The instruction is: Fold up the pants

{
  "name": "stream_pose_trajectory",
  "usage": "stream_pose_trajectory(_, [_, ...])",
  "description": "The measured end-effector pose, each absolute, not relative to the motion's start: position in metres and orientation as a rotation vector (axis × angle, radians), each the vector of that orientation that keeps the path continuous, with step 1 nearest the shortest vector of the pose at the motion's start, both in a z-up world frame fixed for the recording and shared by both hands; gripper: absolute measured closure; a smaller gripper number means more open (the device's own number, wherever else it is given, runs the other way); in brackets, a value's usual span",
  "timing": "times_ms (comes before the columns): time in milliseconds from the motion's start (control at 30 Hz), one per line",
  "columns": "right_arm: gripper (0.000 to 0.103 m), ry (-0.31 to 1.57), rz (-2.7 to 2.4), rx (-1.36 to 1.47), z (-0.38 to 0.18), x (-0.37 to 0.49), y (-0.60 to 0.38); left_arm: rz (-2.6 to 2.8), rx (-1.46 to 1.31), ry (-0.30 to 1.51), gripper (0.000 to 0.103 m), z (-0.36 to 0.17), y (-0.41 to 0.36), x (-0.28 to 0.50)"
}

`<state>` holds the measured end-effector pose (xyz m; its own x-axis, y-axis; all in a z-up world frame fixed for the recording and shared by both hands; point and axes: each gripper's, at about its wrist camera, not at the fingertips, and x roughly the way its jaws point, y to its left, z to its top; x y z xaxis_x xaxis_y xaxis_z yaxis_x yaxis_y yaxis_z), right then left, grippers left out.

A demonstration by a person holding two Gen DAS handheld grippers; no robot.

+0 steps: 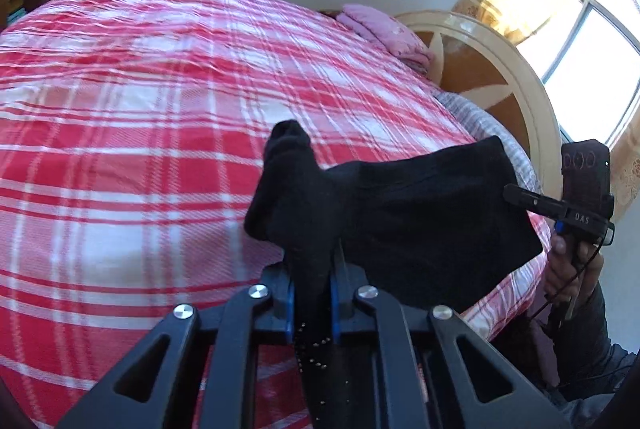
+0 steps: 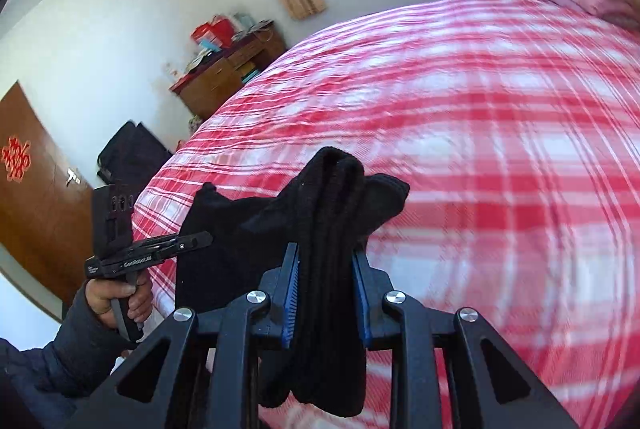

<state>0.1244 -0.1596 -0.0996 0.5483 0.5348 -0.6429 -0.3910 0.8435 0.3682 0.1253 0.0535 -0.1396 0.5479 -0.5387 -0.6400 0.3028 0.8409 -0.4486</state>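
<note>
1. While both tongs grip, the pants (image 1: 420, 221) hang stretched between them, above the bed (image 1: 140, 149).
2. Left tongs (image 1: 313, 269) pinch one bunched end.
3. Right tongs (image 2: 326, 265) clamp the other.

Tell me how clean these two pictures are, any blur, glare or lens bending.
Left wrist view: mostly sharp, window blown out white at right, bed bulging from fisheye. Right wrist view: plaid bedspread smeared by motion blur, black pants near the lens a detail-less dark mass.
</note>
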Motion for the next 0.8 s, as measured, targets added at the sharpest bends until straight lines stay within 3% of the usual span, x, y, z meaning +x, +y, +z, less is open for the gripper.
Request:
stream_pose_trajectory(333, [0.078, 0.834, 0.764, 0.085, -0.102, 0.236, -0.042, -0.233, -0.346, 0.72, 0.09, -0.11, 0.154, 0.126])
stream_pose_trajectory(600, [0.078, 0.912, 0.771, 0.072, -0.151, 0.29, 0.024, -0.09, -0.358, 0.739, 0.09, -0.138, 0.2, 0.13])
stream_pose_trajectory(700, [0.077, 0.961, 0.735, 0.112, -0.174, 0.304, 0.023, -0.021, -0.307, 0.777, 0.075, -0.157, 0.202, 0.14])
stream_pose_trajectory(733, [0.076, 0.971, 0.723, 0.138, -0.181, 0.307, 0.017, 0.0, -0.291, 0.785, 0.063, -0.163, 0.203, 0.143])
stream_pose_trajectory(767, [0.075, 0.974, 0.713, 0.162, -0.186, 0.311, 0.013, 0.03, -0.279, 0.791, 0.044, -0.168, 0.203, 0.144])
stream_pose_trajectory(800, [0.072, 0.976, 0.706, 0.174, -0.187, 0.312, 0.011, 0.064, -0.268, 0.793, 0.035, -0.172, 0.203, 0.145])
